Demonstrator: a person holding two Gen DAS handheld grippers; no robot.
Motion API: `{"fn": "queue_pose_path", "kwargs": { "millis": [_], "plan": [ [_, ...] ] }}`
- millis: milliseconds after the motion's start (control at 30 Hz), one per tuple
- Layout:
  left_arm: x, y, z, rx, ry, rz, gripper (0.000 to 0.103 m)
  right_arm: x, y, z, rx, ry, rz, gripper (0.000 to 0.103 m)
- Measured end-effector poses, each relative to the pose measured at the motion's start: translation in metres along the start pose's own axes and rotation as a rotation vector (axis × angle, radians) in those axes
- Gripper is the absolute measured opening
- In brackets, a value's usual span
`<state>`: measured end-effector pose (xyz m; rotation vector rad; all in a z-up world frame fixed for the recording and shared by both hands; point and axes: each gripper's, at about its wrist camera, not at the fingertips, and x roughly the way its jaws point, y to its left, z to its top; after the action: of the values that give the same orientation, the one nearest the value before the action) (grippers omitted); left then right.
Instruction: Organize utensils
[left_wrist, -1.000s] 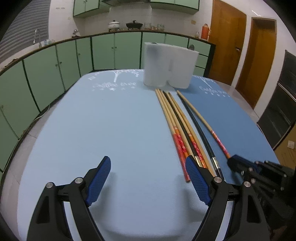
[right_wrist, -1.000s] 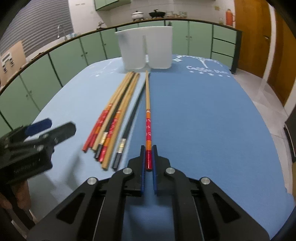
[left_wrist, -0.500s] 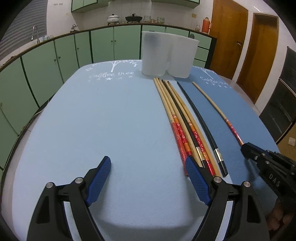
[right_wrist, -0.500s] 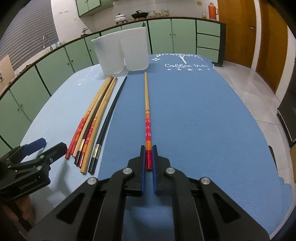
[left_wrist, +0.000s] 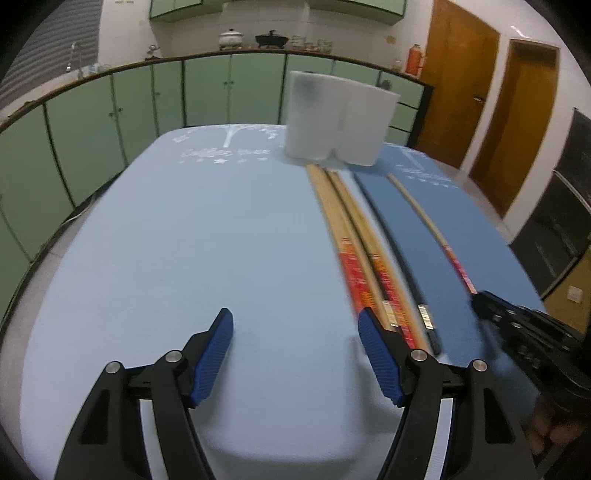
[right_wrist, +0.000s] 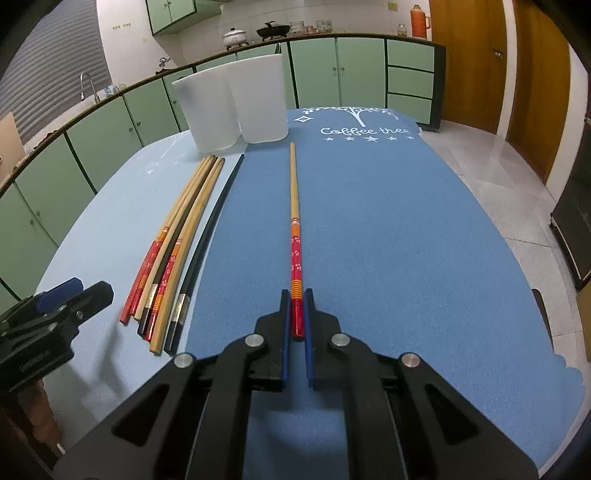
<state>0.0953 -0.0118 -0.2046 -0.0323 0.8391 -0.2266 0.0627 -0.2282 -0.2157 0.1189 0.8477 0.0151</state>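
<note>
My right gripper (right_wrist: 296, 297) is shut on the red end of a wooden chopstick (right_wrist: 293, 192), which lies along the dark blue mat (right_wrist: 406, 221) and points at the white two-part holder (right_wrist: 236, 107). To its left, several chopsticks (right_wrist: 184, 221) lie side by side, a black one (right_wrist: 218, 214) nearest. My left gripper (left_wrist: 295, 321) hovers low over the light blue mat (left_wrist: 166, 240). Its jaws are closing with nothing between them. The bundle (left_wrist: 354, 236) ends just beside its right finger (left_wrist: 376, 350). The right gripper's tip (left_wrist: 480, 299) and its chopstick (left_wrist: 424, 218) show at the right.
The holder (left_wrist: 332, 118) stands at the far end of the table. Green cabinets (left_wrist: 110, 122) curve round behind and to the left. Wooden doors (left_wrist: 517, 122) are at the right. The table edge (right_wrist: 546, 321) drops to a tiled floor on the right.
The held chopstick has swung to the right, away from the bundle and onto the dark blue mat. The left gripper's jaws have narrowed a little.
</note>
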Motion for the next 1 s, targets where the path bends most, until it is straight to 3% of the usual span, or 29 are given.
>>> {"fn": "queue_pose_path", "kwargs": {
  "millis": [167, 333, 500, 667, 800, 1000],
  "plan": [
    [0.002, -0.011, -0.004, 0.026, 0.019, -0.020, 0.069, -0.001, 0.000, 0.000, -0.001, 0.000, 0.000, 0.006],
    [0.009, -0.011, -0.005, 0.051, 0.031, 0.023, 0.070, -0.001, 0.000, -0.001, 0.000, -0.001, -0.001, 0.006],
    [0.009, 0.005, 0.000, -0.009, 0.021, 0.084, 0.070, -0.001, 0.000, -0.001, -0.002, -0.003, 0.004, 0.007],
    [0.004, 0.005, -0.001, -0.025, 0.011, 0.058, 0.069, -0.004, -0.001, -0.001, -0.014, 0.004, 0.027, 0.011],
    [0.003, -0.005, -0.005, 0.004, 0.013, 0.045, 0.069, -0.011, -0.001, -0.007, -0.034, 0.006, 0.044, 0.021],
    [0.005, -0.007, -0.007, 0.010, 0.016, 0.051, 0.069, -0.015, 0.000, -0.012, -0.062, 0.006, 0.053, 0.023]
  ]
}}
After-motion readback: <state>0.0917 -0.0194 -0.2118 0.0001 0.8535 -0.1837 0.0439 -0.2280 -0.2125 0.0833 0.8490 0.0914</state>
